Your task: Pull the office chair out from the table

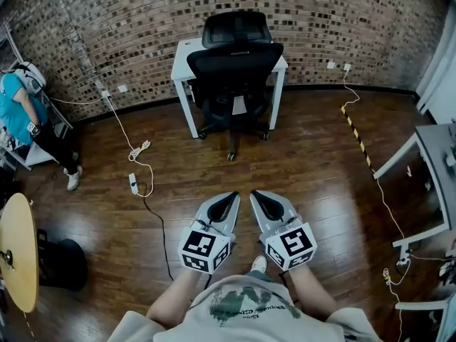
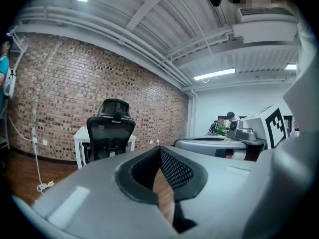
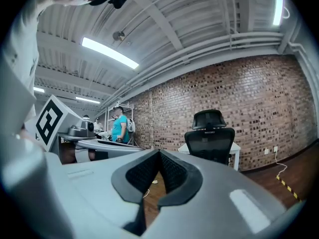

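Note:
A black office chair [image 1: 235, 70] with a mesh back and headrest stands tucked under a small white table [image 1: 184, 57] against the brick wall. It also shows in the left gripper view, chair [image 2: 110, 133], and in the right gripper view, chair [image 3: 210, 141]. My left gripper [image 1: 234, 195] and right gripper [image 1: 255, 194] hover side by side over the wooden floor, well short of the chair. Both are shut with nothing between the jaws. The tips meet in both gripper views, left gripper [image 2: 159, 149], right gripper [image 3: 159, 152].
A white cable with a power strip [image 1: 133, 182] and a black cable [image 1: 160, 226] lie on the floor at left. A person in a teal shirt [image 1: 18, 112] stands at far left. A white desk [image 1: 434, 155] is at right, a round wooden table [image 1: 18, 251] at lower left. Yellow-black tape [image 1: 355, 132] marks the floor.

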